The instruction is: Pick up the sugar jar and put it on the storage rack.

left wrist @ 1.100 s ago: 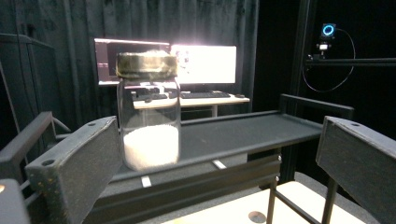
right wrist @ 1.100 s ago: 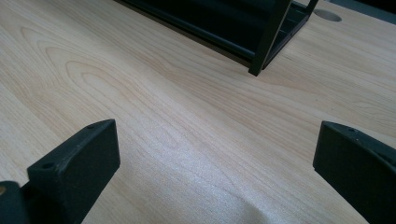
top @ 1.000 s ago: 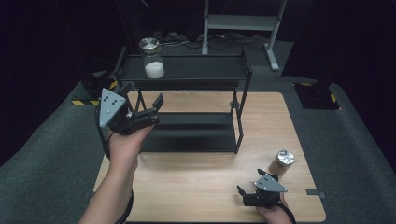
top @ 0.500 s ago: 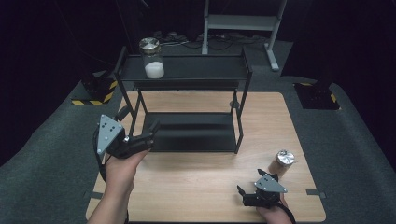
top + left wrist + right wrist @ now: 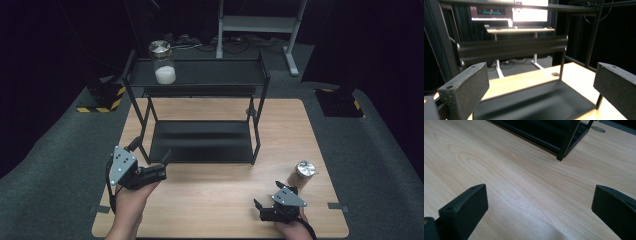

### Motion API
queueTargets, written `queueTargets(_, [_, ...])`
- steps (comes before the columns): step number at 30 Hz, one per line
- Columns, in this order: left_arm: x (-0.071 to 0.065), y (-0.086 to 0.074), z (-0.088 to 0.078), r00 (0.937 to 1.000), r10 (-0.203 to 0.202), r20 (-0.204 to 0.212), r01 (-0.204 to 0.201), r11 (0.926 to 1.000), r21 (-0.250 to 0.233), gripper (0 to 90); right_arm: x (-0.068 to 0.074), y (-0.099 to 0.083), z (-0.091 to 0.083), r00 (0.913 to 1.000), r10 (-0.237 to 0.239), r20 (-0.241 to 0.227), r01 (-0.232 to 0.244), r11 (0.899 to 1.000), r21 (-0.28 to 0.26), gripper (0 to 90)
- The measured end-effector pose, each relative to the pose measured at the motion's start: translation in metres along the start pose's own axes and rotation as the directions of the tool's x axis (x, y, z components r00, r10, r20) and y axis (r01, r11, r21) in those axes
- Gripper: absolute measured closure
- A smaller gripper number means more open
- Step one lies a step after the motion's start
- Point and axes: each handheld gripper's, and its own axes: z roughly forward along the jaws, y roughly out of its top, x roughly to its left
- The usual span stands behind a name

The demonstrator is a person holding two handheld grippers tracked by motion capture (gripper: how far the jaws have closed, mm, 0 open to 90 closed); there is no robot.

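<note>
**Q:** Centre frame, what's the layout?

**Me:** Centre of the high view: wooden table (image 5: 220,200), with a black two-tier rack (image 5: 200,115) on its far half. Lower shelf sits on the tabletop and has nothing on it. Upper shelf carries a glass jar (image 5: 163,62) at upper left of frame, metal lid, white stuff in the bottom.

**Q:** Anything else on the table?

**Me:** Second jar (image 5: 301,174), lower right of frame, metal lid, brownish contents. It stands on the wood, well apart from the rack.

**Q:** Your tongs?

**Me:** My left gripper (image 5: 150,159) is at lower left of frame, beside the rack's near-left leg, pointing toward the lower shelf. Jaws spread wide, nothing between them. In the left gripper view the lower shelf lies in the gap between them. My right gripper (image 5: 266,200) is at bottom right, low over the table, just near of the brownish jar and not touching it. Jaws spread too, bare wood between them in the right gripper view, rack leg (image 5: 569,141) at top of that frame.
</note>
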Motion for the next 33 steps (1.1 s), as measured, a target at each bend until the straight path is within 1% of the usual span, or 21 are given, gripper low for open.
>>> queueTargets(2, [0.0, -0.01, -0.001, 1.0, -0.003, -0.002, 0.003, 0.9999, 0.013, 0.4, 0.0, 0.0, 0.0, 1.0, 0.001, 0.0, -0.001, 1.0, 0.001, 0.0])
queueTargets(8, [0.0, -0.032, -0.002, 1.0, -0.001, 0.007, 0.0, 0.9986, 0.053, 0.4, 0.0, 0.0, 0.0, 1.0, 0.005, 0.001, -0.005, 1.0, 0.003, 0.1])
queueTargets(10, [0.001, -0.042, -0.002, 0.9998, -0.005, 0.02, 0.004, 0.998, 0.063, 0.4, -0.001, 0.0, 0.0, 1.0, 0.004, -0.002, -0.004, 1.0, 0.002, 0.5])
queueTargets(12, [0.003, -0.05, -0.002, 0.9995, -0.02, 0.026, 0.018, 0.9965, 0.081, 0.4, -0.001, 0.0, 0.0, 1.0, 0.006, -0.003, -0.006, 1.0, 0.002, 0.2])
queueTargets(17, [0.006, -0.069, -0.001, 0.999, -0.032, 0.03, 0.029, 0.9929, 0.115, 0.4, 0.002, 0.001, 0.0, 1.0, -0.008, 0.004, 0.008, 1.0, 0.003, 0.0])
queueTargets(18, [0.006, -0.074, 0.0, 0.999, -0.028, 0.034, 0.023, 0.991, 0.131, 0.3, 0.002, 0.001, 0.0, 0.9999, -0.011, 0.005, 0.011, 1.0, 0.004, 0.0])
queueTargets(20, [0.006, -0.079, 0.0, 0.9991, -0.022, 0.037, 0.017, 0.9892, 0.145, 0.4, 0.002, 0.001, 0.001, 0.9999, -0.013, 0.006, 0.013, 1.0, 0.006, 0.0])
queueTargets(24, [0.004, -0.092, -0.001, 0.9993, -0.01, 0.037, 0.003, 0.9822, 0.188, 0.3, 0.003, 0.002, 0.001, 0.9999, -0.014, 0.01, 0.014, 1.0, 0.013, 0.0])
queueTargets(26, [0.004, -0.098, -0.001, 0.9991, -0.005, 0.042, -0.004, 0.9765, 0.216, 0.4, 0.004, 0.003, 0.001, 0.9997, -0.018, 0.015, 0.018, 1.0, 0.014, 0.0])
queueTargets(28, [0.003, -0.101, -0.001, 0.999, 0.007, 0.043, -0.017, 0.9724, 0.233, 0.4, 0.005, 0.003, 0.001, 0.9997, -0.02, 0.016, 0.02, 1.0, 0.017, 0.0])
queueTargets(29, [0.002, -0.102, -0.001, 0.9989, 0.018, 0.043, -0.029, 0.969, 0.245, 0.4, 0.005, 0.003, 0.002, 0.9997, -0.02, 0.016, 0.02, 1.0, 0.018, 0.0])
queueTargets(31, [0.001, -0.105, -0.001, 0.9989, 0.027, 0.039, -0.036, 0.9649, 0.26, 0.4, 0.004, 0.004, 0.002, 0.9997, -0.021, 0.014, 0.02, 1.0, 0.02, 0.0])
queueTargets(33, [0.0, -0.107, 0.0, 0.9983, 0.048, 0.035, -0.055, 0.9587, 0.279, 0.4, 0.004, 0.003, 0.002, 0.9998, -0.016, 0.015, 0.016, 1.0, 0.018, 0.0])
